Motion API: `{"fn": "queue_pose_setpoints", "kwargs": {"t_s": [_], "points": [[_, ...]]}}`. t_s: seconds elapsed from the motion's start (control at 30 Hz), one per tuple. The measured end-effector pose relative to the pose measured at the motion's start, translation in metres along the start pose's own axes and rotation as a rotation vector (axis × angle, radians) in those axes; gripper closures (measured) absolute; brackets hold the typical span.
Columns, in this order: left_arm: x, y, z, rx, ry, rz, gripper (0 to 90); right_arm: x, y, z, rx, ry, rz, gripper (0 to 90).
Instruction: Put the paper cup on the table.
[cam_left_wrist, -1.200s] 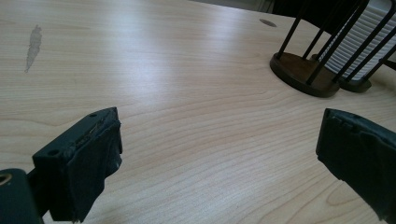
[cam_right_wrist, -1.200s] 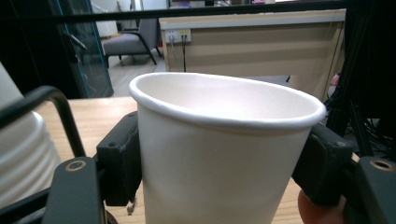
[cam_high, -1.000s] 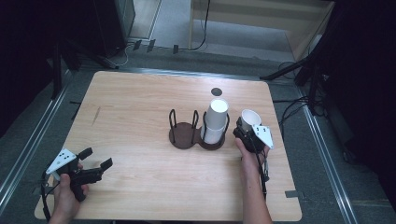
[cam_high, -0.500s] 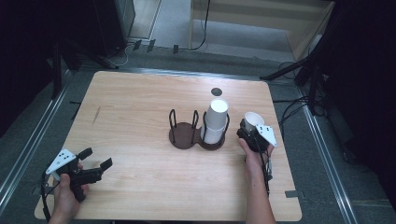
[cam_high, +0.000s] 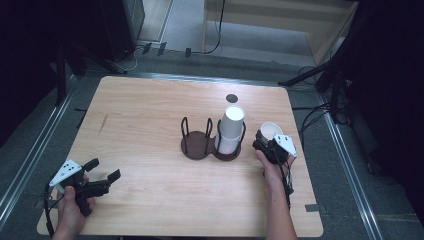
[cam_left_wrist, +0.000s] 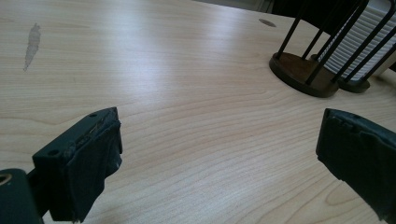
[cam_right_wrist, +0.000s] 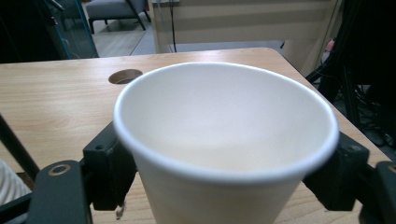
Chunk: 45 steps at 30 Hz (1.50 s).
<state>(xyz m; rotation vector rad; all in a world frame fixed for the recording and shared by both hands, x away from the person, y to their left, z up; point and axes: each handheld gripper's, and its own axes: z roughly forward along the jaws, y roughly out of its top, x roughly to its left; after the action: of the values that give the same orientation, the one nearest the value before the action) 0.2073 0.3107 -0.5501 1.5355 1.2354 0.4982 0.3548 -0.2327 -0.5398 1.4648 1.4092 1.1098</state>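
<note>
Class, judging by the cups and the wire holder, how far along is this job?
Done: a stack of cups sits in the holder's right ring. In hand: the right gripper has a single cup between its jaws, which have just been opening, beside the holder. Left: the other ring stands empty; the left gripper waits open.

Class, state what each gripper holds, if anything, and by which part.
Left gripper: nothing, jaws open. Right gripper: jaws, just opening, flank the paper cup below its rim; whether they still grip cannot be told.
</note>
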Motion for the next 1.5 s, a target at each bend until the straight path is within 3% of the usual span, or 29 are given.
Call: {"fn": "queue_pose_setpoints", "kwargs": {"t_s": [0.23,0.8,1.5], "points": [[0.0,0.0,0.0,0.0,0.0,0.0,0.9,-0.002,0.003,-0.006,0.016,0.052,0.001,0.1],[-0.001,0.0,0.0,0.0,-0.001,0.003,0.9,-0.01,0.007,-0.046,-0.043,0.108,-0.01,0.0],[-0.002,-0.001,-0.001,-0.003,0.001,0.007,0.9,-0.031,0.002,-0.096,-0.08,0.137,-0.022,0.0]]}}
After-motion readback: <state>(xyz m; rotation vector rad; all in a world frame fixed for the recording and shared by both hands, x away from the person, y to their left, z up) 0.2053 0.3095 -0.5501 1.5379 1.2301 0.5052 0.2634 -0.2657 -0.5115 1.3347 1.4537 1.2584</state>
